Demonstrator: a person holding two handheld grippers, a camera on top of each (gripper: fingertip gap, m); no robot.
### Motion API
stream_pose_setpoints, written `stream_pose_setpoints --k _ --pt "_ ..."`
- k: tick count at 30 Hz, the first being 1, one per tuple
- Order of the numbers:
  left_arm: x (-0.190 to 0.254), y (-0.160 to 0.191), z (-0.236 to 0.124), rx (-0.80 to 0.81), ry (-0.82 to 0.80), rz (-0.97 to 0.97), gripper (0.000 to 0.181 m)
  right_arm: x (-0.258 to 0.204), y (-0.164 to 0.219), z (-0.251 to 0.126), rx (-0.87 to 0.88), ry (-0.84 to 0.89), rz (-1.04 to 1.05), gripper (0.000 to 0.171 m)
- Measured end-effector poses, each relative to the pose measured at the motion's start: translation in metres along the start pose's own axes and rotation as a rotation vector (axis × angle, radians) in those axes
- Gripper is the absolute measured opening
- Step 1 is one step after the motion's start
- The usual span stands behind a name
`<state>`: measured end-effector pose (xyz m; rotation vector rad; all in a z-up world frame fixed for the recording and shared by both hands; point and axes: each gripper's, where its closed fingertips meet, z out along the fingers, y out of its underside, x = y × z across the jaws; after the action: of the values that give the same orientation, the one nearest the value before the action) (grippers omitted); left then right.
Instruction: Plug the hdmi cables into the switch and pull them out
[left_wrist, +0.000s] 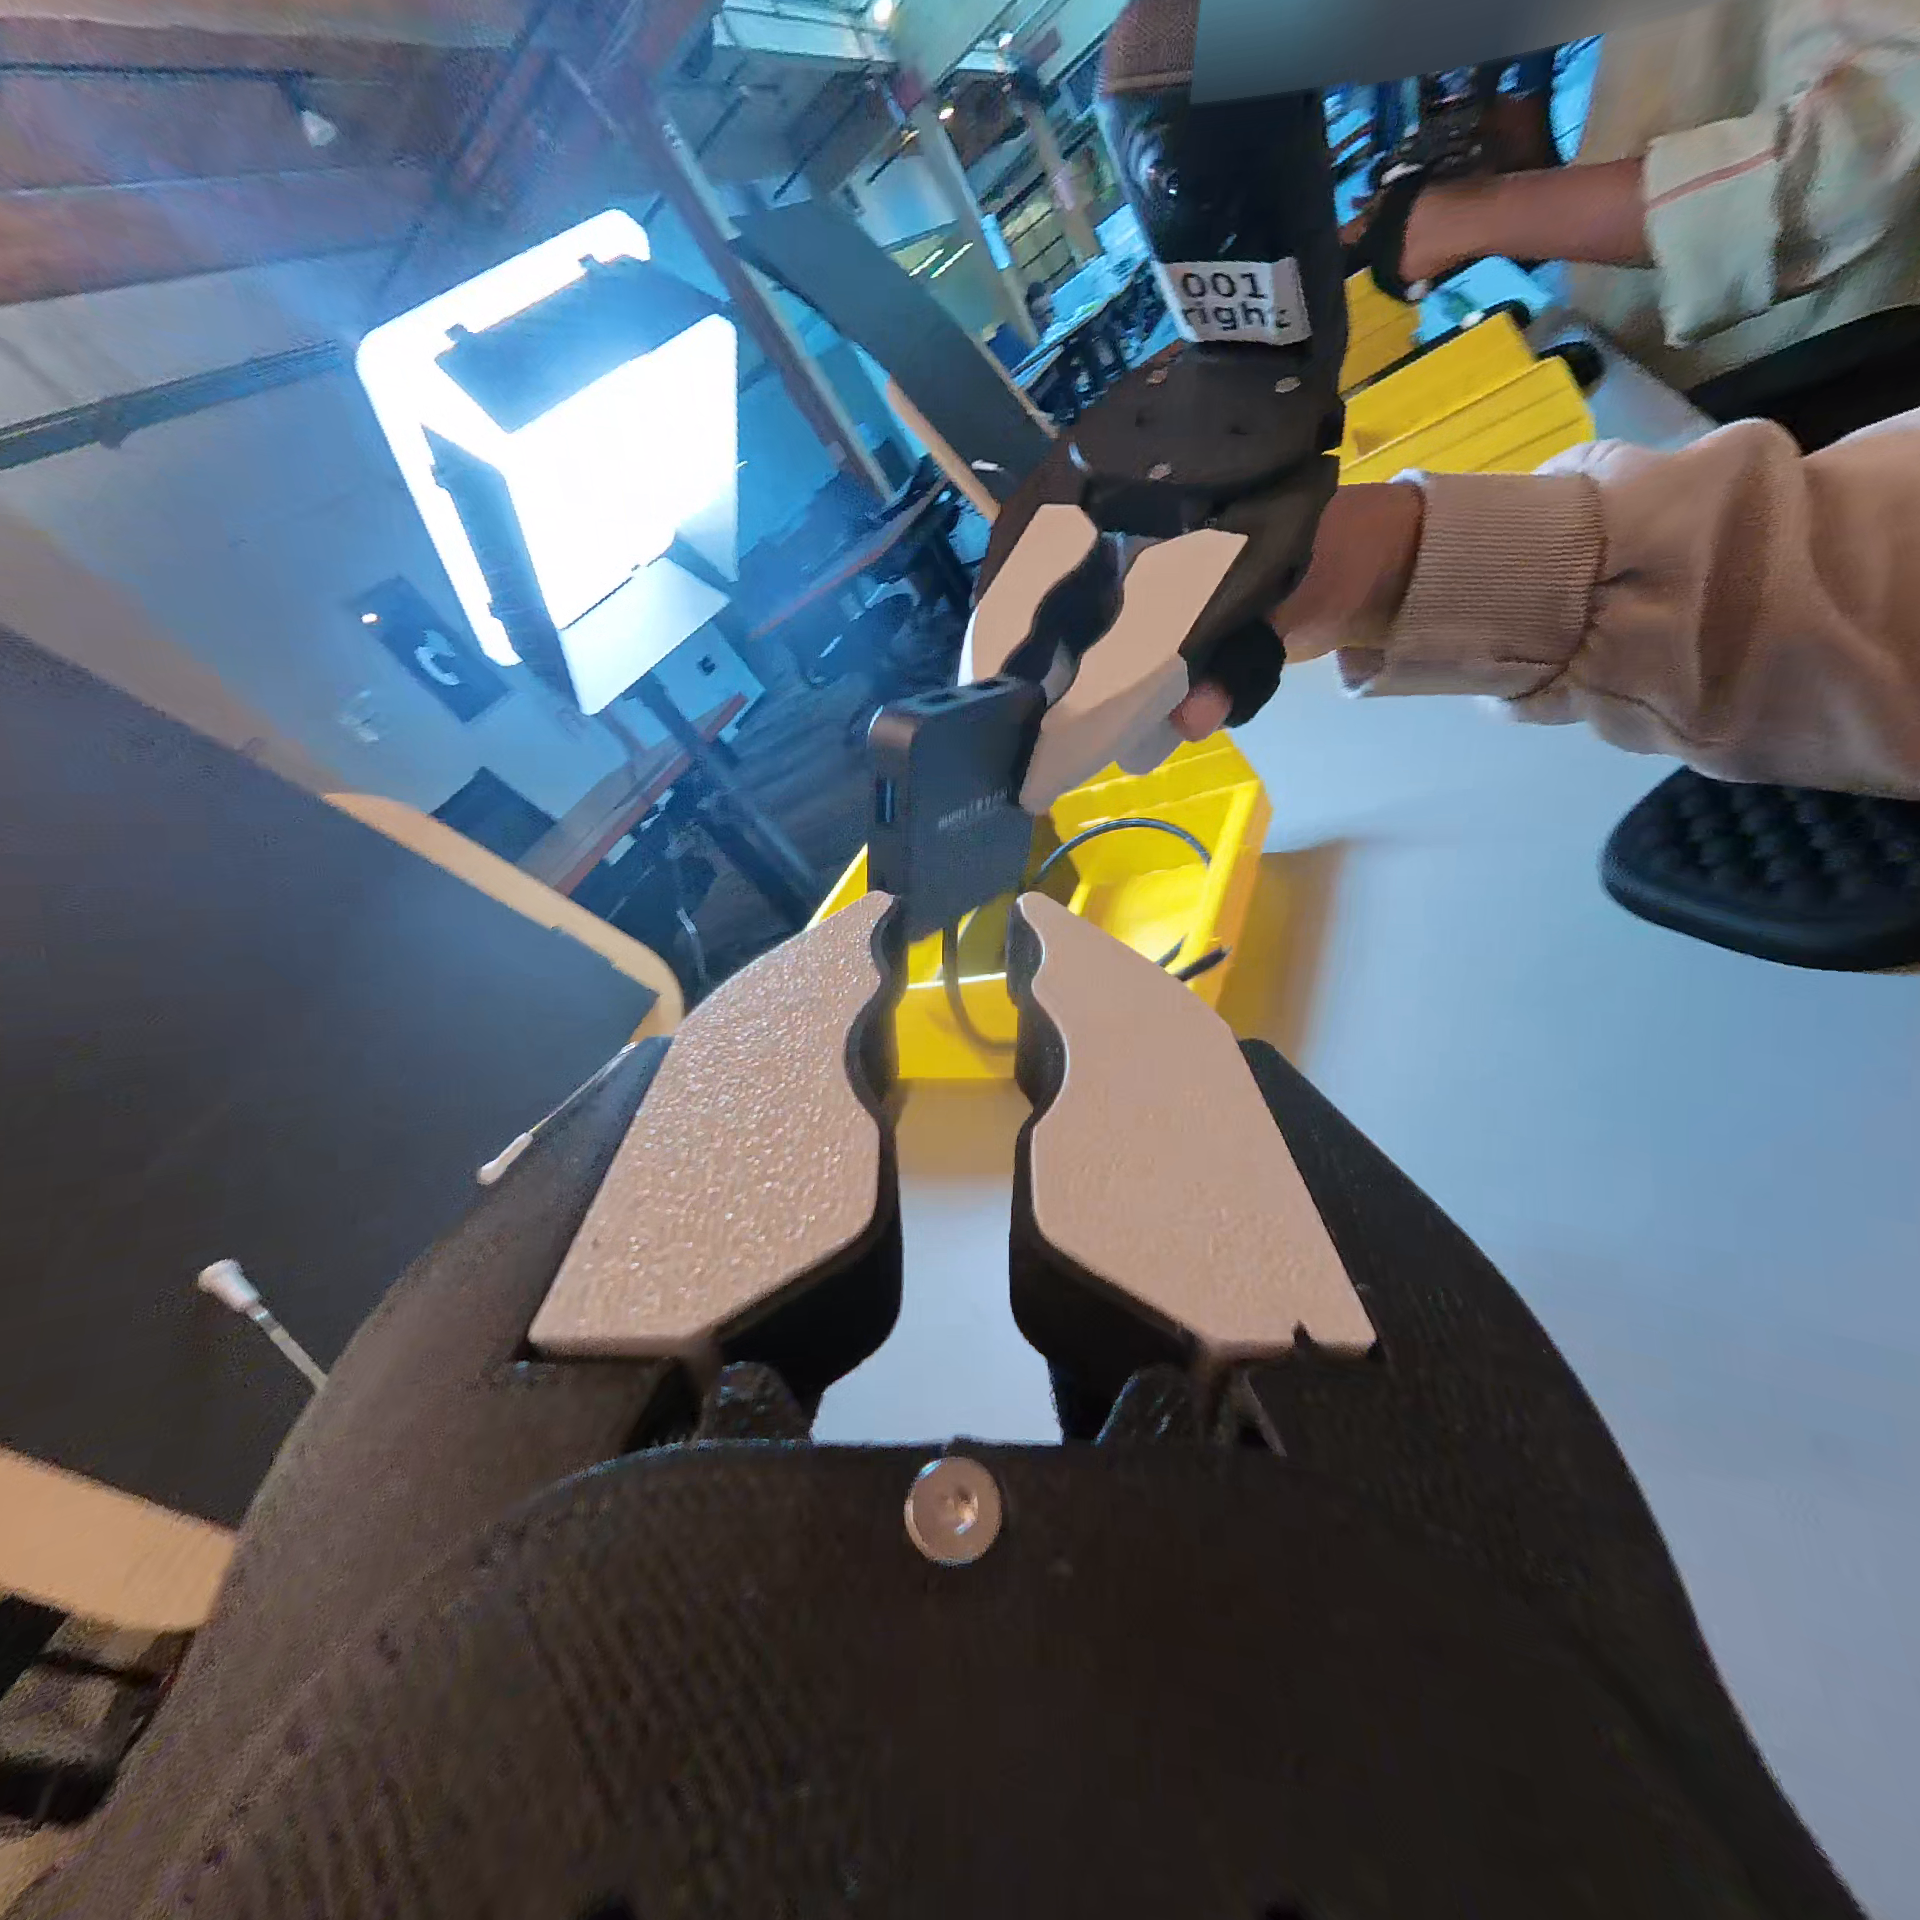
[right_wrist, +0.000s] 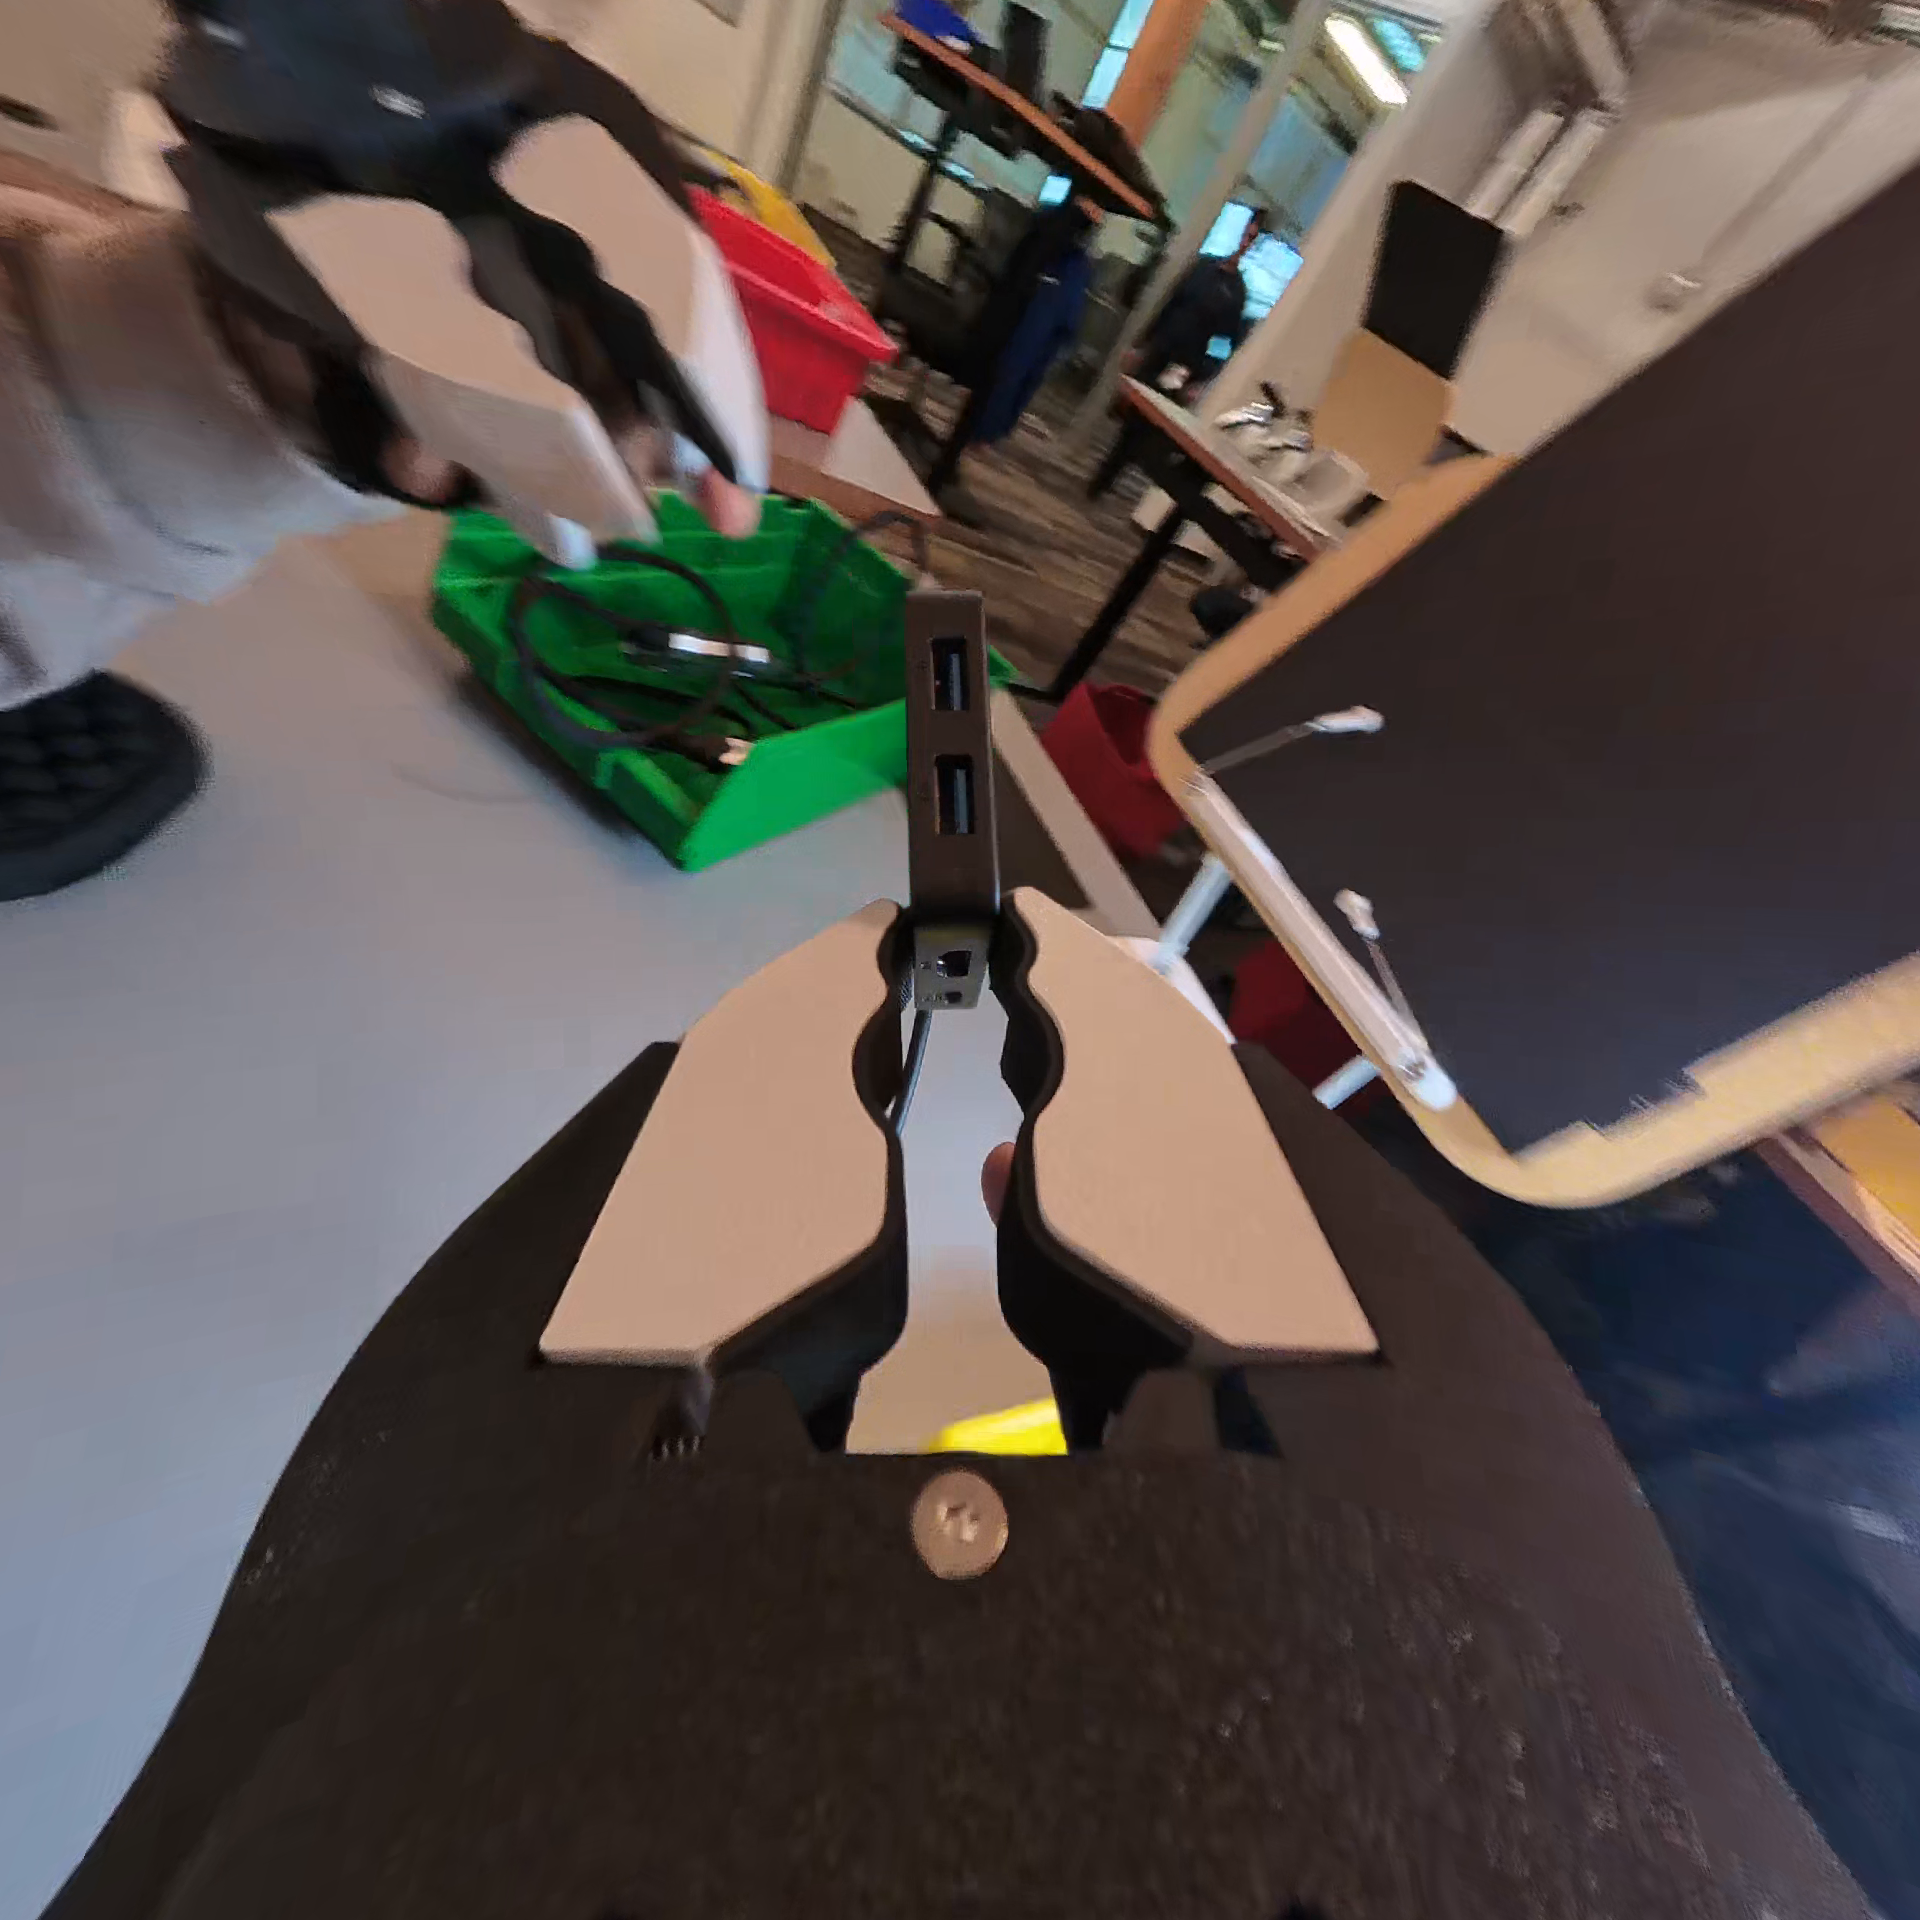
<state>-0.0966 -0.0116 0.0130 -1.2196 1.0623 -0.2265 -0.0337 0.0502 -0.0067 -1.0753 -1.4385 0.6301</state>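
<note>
Above the worktop (right_wrist: 312, 1039), the right gripper (right_wrist: 945, 935) pinched the switch (right_wrist: 951, 748); the left gripper (left_wrist: 951, 925), jaws spread, held nothing, and the shallow tip grip risked the switch twisting loose.

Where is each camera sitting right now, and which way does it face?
Left wrist view: on the left gripper, facing the switch and yellow bin; its open fingers, plus the person's sleeve, show.
Right wrist view: on the right gripper, looking along the switch it clamps, towards the green bin of cables; its fingers show.
Shared: the switch and both grippers; the views face each other.
</note>
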Motion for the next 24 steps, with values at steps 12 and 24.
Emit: stream_pose_setpoints --k 12,24 --pt "-0.047 0.017 -0.021 -0.115 -0.251 0.061 0.009 0.167 0.068 -0.119 0.061 1.012 -0.103 0.014" --pt "-0.077 0.081 -0.026 -0.25 -0.311 -0.087 0.005 0.231 0.184 -0.026 -0.609 0.763 -0.193 0.014"
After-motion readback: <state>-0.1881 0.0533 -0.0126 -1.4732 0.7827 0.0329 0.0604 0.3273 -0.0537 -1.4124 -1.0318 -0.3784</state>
